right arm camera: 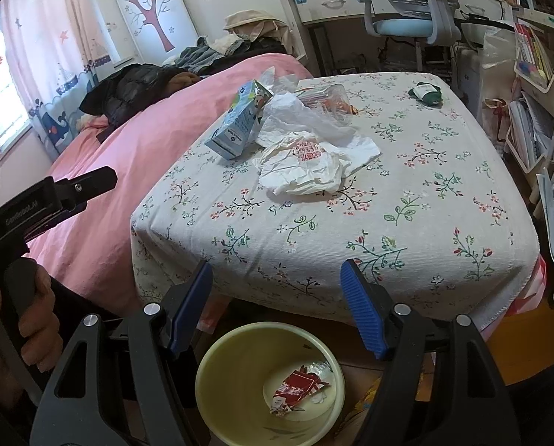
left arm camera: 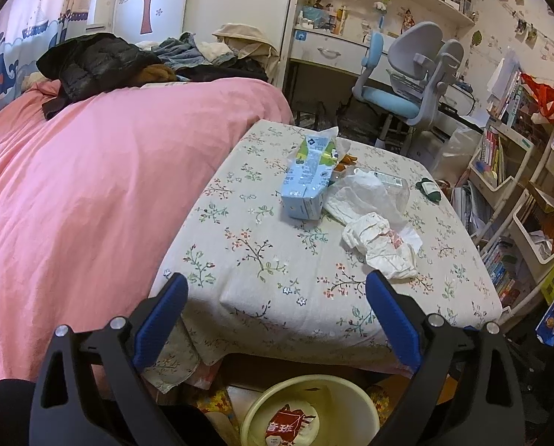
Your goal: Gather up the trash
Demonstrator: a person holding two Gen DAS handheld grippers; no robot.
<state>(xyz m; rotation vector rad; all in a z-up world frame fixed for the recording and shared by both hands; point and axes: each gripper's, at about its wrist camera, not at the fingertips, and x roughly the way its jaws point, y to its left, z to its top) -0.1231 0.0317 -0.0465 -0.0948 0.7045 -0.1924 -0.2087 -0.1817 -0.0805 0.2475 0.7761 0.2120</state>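
Trash lay in a little heap near the middle of the counter (right arm camera: 407, 200), which wore a white cloth with small flowers. A light blue carton (right arm camera: 236, 126) lay tipped on its side at the left of the heap, its torn top pointing toward the far edge. Just beside it sat a crumpled white wrapper (right arm camera: 303, 171) with red print, and it touched a thin white plastic bag (right arm camera: 306, 119) behind it. A clear plastic container (right arm camera: 325, 98) lay past the bag, partly under it. A small dark green thing (right arm camera: 425, 93) sat well apart, near the far right corner. Down on the floor, in front of the counter, stood a pale yellow bin (right arm camera: 217, 364), and a red and white wrapper (right arm camera: 299, 388) lay at its bottom. The right tool (right arm camera: 277, 297) hung above the bin with its blue pads spread wide and nothing between them. The left tool (left arm camera: 277, 314) also had its blue pads spread wide apart, empty, pointing at the near edge of the counter. In the right wrist view a hand (right arm camera: 28, 316) gripped the black handle of the left tool at the left side. A bed with a pink cover (left arm camera: 91, 186) stood right next to the counter, with dark clothes (left arm camera: 94, 63) piled on it. A blue and grey chair (left arm camera: 407, 78) stood by a desk behind.
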